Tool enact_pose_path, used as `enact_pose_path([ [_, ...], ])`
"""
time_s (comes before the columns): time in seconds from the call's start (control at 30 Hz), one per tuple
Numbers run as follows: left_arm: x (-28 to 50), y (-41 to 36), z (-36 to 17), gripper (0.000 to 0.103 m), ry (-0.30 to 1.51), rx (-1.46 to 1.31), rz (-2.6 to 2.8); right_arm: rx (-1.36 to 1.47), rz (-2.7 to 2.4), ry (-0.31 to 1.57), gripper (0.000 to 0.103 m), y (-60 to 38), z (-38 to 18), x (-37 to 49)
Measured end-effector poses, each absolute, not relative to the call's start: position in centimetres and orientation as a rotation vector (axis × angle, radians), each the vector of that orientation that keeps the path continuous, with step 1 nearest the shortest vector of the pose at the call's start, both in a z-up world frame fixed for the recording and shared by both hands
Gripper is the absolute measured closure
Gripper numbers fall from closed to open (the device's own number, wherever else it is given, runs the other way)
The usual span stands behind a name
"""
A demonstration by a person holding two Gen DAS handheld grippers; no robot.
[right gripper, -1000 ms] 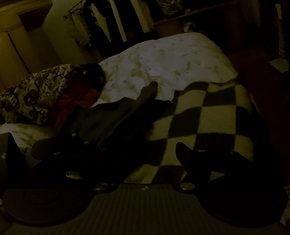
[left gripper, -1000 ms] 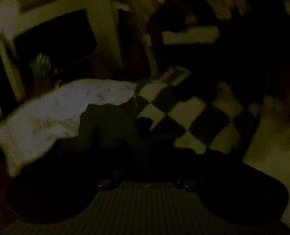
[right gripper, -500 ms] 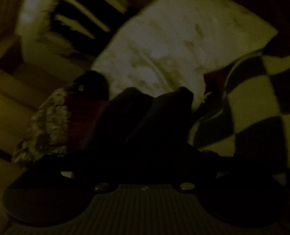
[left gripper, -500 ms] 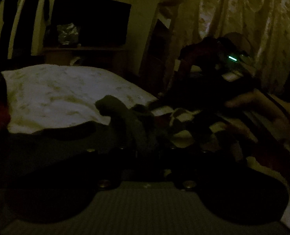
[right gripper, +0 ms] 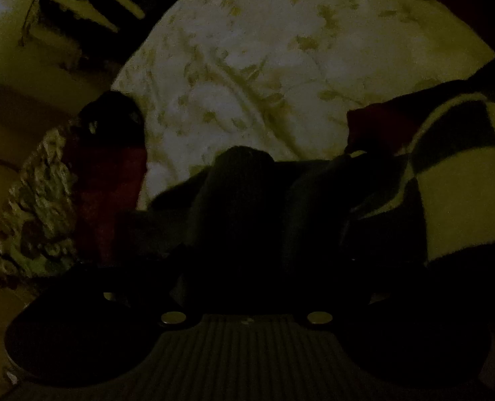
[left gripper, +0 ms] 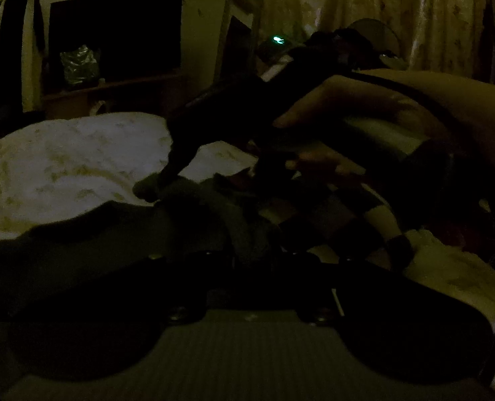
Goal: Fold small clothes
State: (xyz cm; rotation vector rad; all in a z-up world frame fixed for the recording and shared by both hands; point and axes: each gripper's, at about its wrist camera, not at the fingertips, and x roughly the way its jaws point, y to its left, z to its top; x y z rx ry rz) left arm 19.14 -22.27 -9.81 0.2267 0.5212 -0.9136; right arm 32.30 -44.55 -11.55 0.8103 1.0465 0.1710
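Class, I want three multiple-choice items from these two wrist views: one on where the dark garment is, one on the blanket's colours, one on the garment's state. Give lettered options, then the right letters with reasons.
1. The dark garment lies
A. on a shelf
B. on the floor
C. where the floral sheet meets the checkered blanket

2. The blanket's squares are
A. dark and pale
B. red and blue
C. all one colour

3. The garment is
A. spread flat
B. rumpled into humps
C. hanging on a rail

Answers:
1 C, it overlaps both covers.
2 A, dark and pale squares alternate.
3 B, two rounded folds rise from it in the right wrist view.
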Motion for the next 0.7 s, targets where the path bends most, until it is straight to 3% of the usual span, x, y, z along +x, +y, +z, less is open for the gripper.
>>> enact_pose_path([
  [0.17,19.4,-22.6,-10.0,0.086,0.533,0.21,-0.918,0.81,0.214,0.999,0.0,-44.5,-11.2,32.0],
  [0.2,19.2,-22.5,-10.1,0.086,0.537,0.203,-0.918,0.767,0.211,1.014,0.012,-44.3,-11.3,32.1],
  [0.23,19.4,-22.5,-10.1,0.086,0.542,0.193,-0.916,0.708,0.204,1.021,0.059,-43.9,-11.4,32.2],
  [0.3,20.0,-21.9,-10.3,0.086,0.567,0.145,-0.927,0.63,0.202,1.021,0.063,-43.5,-11.4,32.1],
  [0.57,22.1,-12.2,-4.8,0.086,0.484,0.014,-0.821,0.913,0.346,0.853,0.071,-41.8,-6.7,32.4],
  [0.63,23.3,-8.2,-3.8,0.086,0.473,-0.025,-0.739,0.965,0.421,0.821,0.082,-39.4,-5.2,33.8],
  [0.7,24.4,-4.2,-3.9,0.086,0.47,-0.058,-0.636,0.986,0.482,0.806,0.087,-36.0,-4.1,35.8],
])
